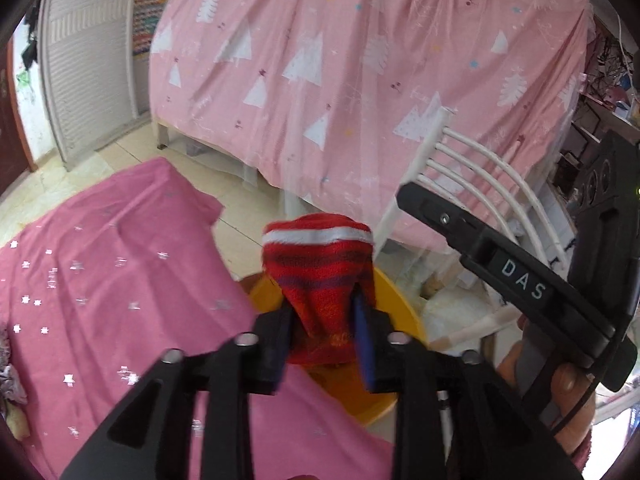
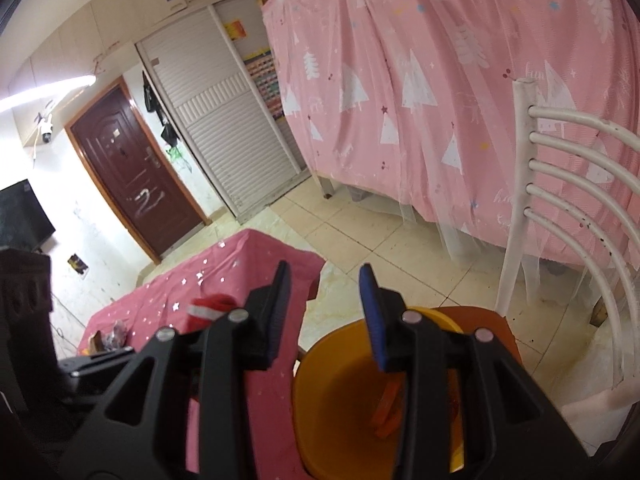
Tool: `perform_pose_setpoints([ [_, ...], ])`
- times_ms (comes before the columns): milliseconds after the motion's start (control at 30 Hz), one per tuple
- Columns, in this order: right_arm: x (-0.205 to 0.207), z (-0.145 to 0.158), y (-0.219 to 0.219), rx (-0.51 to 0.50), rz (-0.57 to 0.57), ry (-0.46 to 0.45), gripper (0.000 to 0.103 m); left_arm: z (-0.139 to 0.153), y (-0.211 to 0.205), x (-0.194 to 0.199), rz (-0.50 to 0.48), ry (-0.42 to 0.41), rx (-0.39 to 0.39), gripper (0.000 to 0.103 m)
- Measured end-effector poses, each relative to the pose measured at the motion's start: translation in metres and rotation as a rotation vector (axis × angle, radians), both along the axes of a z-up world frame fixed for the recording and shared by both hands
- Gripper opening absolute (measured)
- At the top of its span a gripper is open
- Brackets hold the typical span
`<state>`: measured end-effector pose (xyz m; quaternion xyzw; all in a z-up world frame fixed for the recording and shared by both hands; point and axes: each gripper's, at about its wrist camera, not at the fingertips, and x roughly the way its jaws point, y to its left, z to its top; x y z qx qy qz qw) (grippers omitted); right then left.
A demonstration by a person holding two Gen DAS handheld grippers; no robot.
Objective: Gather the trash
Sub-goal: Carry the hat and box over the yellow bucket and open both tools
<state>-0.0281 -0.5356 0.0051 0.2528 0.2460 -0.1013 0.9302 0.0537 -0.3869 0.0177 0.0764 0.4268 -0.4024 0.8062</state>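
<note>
The left gripper (image 1: pixel 324 332) stood partly open over the yellow bin (image 1: pixel 404 312), with a red striped knit piece (image 1: pixel 320 276) standing between its fingers; the cloth lay against the blue pad on the right, though whether the left pad still pressed it was hard to tell from this angle. The piece hung just above the bin's mouth, beside the edge of the pink star-print tablecloth (image 1: pixel 100 280). To the right, the right gripper (image 2: pixel 325 312) was also partly open, its fingers apart with nothing between them, poised over the same bin (image 2: pixel 320 368). A small orange scrap (image 2: pixel 386 412) lay inside the bin, and a white chair (image 2: pixel 560 184) stood just behind it
</note>
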Motion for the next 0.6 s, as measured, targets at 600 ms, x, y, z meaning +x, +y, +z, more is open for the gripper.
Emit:
perform_pose_setpoints([
  [600,-0.002,0.015,0.018,-0.017,0.031,-0.048,0.048,0.024,0.032,0.002,0.049,-0.022,-0.029,0.064],
])
